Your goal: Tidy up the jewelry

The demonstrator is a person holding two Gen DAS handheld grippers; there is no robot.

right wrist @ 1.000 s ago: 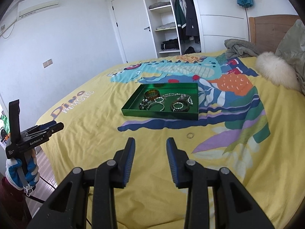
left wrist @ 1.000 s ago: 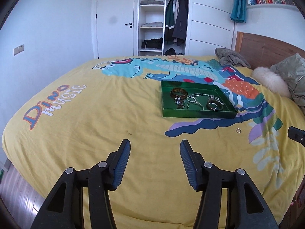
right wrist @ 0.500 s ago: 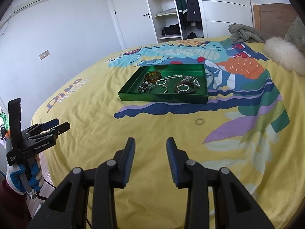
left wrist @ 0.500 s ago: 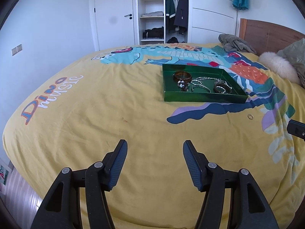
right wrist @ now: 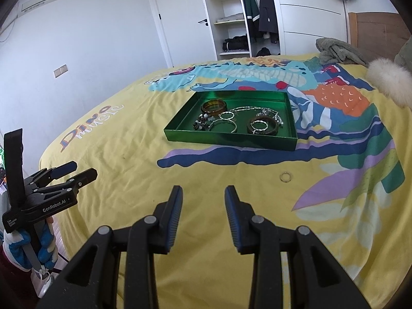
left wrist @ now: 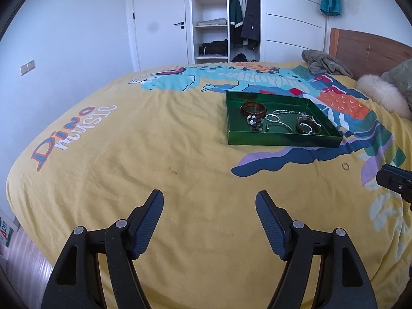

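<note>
A green tray (left wrist: 283, 139) (right wrist: 231, 139) lies on the yellow dinosaur bedspread and holds several bracelets (right wrist: 262, 126), a brown bangle (left wrist: 253, 108) (right wrist: 214, 106) and a silver chain (right wrist: 247, 109). A small ring (left wrist: 345, 166) (right wrist: 285, 176) lies loose on the bedspread, in front of the tray's right corner. My left gripper (left wrist: 209, 207) is open and empty, well short of the tray and to its left; it also shows in the right wrist view (right wrist: 74, 171). My right gripper (right wrist: 203, 200) is open and empty, just short and left of the ring.
A white fur pillow (left wrist: 383, 95) and a grey cloth (left wrist: 324, 63) lie near the wooden headboard (left wrist: 370, 49) at the right. An open wardrobe (left wrist: 224, 18) and a door (left wrist: 159, 23) stand beyond the bed. The bed's left edge drops to the floor (left wrist: 15, 255).
Both grippers have moved forward toward the tray and tilted down a little. The left jaws have opened slightly wider. The ring now lies closer to the right gripper.
</note>
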